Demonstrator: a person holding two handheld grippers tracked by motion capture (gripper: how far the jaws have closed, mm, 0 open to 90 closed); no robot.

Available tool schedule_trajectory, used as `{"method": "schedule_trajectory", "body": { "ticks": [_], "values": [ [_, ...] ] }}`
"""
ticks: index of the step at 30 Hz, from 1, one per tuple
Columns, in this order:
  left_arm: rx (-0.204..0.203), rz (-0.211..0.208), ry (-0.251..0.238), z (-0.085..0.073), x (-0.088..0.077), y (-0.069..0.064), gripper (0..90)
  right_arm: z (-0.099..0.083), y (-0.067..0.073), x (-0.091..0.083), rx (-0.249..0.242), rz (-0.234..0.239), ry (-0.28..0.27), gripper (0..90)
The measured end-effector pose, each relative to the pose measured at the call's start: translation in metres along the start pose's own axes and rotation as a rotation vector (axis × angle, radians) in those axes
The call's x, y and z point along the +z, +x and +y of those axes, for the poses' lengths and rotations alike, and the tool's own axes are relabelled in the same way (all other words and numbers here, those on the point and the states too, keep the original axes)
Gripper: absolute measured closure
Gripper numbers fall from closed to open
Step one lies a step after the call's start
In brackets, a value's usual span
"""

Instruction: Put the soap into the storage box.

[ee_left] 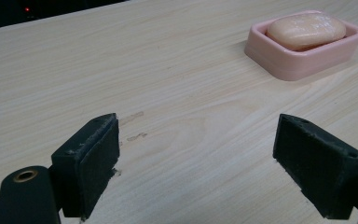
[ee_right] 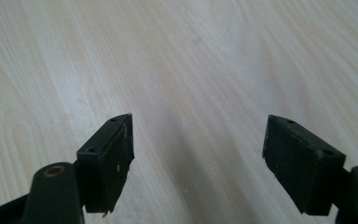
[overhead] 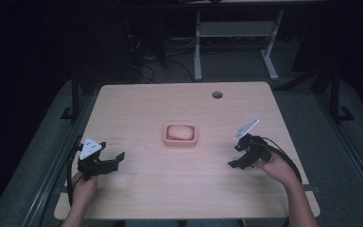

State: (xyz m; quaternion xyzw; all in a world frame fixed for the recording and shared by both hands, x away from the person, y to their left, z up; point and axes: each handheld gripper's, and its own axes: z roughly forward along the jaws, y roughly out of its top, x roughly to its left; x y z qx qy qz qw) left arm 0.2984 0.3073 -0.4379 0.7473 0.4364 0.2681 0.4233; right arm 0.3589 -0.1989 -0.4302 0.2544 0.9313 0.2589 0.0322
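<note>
A pink soap dish (overhead: pixel 167 140) sits at the middle of the light wooden table (overhead: pixel 179 189), holding a pale peach bar of soap (overhead: pixel 180 132). In the left gripper view the dish (ee_left: pixel 303 60) and the soap (ee_left: pixel 306 31) lie at the upper right, well beyond the jaws. My left gripper (overhead: pixel 115 160) rests low near the table's left side, open, nothing between its jaws (ee_left: pixel 196 158). My right gripper (overhead: pixel 234 156) hovers at the right of the dish, open and empty, its view (ee_right: pixel 198 158) looking down on bare wood.
A round cable hole (overhead: pixel 217 94) is set in the far part of the table. Beyond the far edge stand white desk legs (overhead: pixel 197 47) and loose cables on a dark floor. Faint scuff marks (ee_left: pixel 135 126) show on the wood near my left gripper.
</note>
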Motion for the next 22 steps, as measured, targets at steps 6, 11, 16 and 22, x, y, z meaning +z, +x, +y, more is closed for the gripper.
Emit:
{"method": "schedule_trajectory", "body": {
  "ticks": [6, 11, 16, 22],
  "values": [
    [-0.003, -0.001, 0.002, 0.000, 0.001, -0.001, 14.2, -0.012, 0.006, -0.003, 0.019, -0.009, -0.013, 24.3],
    [-0.001, -0.001, 0.003, 0.000, 0.001, -0.001, 14.2, -0.024, 0.011, -0.001, 0.044, -0.018, -0.027, 24.3],
    [0.003, -0.001, 0.006, 0.000, 0.001, -0.001, 14.2, -0.038, 0.018, -0.001, 0.070, -0.025, -0.079, 24.3],
    [0.006, -0.005, 0.007, 0.000, 0.002, -0.002, 14.2, -0.054, 0.038, -0.003, 0.083, -0.093, -0.164, 24.3]
  ]
}}
